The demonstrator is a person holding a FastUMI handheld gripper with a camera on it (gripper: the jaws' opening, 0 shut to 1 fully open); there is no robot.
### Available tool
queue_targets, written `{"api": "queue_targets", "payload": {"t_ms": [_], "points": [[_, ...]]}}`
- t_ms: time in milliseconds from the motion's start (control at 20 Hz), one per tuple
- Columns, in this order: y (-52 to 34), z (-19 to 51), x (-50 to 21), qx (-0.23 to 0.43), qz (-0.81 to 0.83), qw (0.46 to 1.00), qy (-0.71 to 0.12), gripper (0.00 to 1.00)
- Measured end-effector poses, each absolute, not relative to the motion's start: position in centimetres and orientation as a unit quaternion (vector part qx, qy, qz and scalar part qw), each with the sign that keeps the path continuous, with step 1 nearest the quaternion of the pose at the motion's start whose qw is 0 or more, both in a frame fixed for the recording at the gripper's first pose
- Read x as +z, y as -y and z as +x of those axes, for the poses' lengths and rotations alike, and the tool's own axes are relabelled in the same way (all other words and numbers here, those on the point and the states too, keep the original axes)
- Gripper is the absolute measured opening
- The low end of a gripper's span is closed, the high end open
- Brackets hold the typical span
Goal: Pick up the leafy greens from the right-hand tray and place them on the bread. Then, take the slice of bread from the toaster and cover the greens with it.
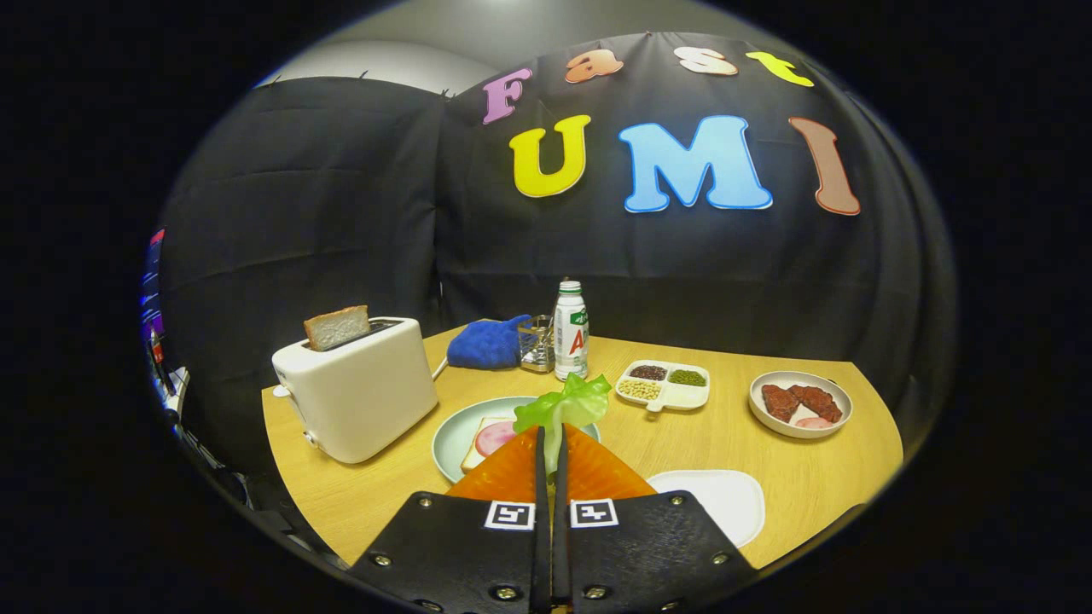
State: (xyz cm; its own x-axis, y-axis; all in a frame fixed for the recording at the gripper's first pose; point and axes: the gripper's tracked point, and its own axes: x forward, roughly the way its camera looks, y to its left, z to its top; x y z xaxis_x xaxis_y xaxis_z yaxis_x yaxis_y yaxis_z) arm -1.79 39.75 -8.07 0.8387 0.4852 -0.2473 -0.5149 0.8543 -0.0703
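- Black cloth backs the wooden desk (768, 477), where our claw (551, 439) pinches the leafy greens (567, 405) nearly closed, over the plate (452, 431).
- We judge the thin pinch could slip, dropping the greens beside the bread (485, 443).
- Fingers hide much of that bread; the toaster (358, 392) conceals most of its slice (337, 327).

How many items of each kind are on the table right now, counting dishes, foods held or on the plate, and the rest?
Dishes: 4 (plate, divided dish, bowl, white tray)
Bread slices: 2 (in toaster, on plate)
Leafy greens, pinched in the tool: 1
Toaster: 1
Bottle: 1
Blue mitt: 1
Total: 10
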Motion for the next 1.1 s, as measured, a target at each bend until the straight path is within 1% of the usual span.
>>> {"api": "queue_targets", "payload": {"t_ms": [250,500,750,1100], "points": [[-44.2,-0.6,-9.8,0.286,-0.068,0.948,-0.124,0.01],[-47.2,0.9,-11.7,0.294,-0.048,0.944,-0.144,0.01],[-47.5,2.5,-13.9,0.280,-0.037,0.945,-0.167,0.01],[-46.5,3.4,-15.6,0.254,-0.047,0.950,-0.175,0.02]]}}
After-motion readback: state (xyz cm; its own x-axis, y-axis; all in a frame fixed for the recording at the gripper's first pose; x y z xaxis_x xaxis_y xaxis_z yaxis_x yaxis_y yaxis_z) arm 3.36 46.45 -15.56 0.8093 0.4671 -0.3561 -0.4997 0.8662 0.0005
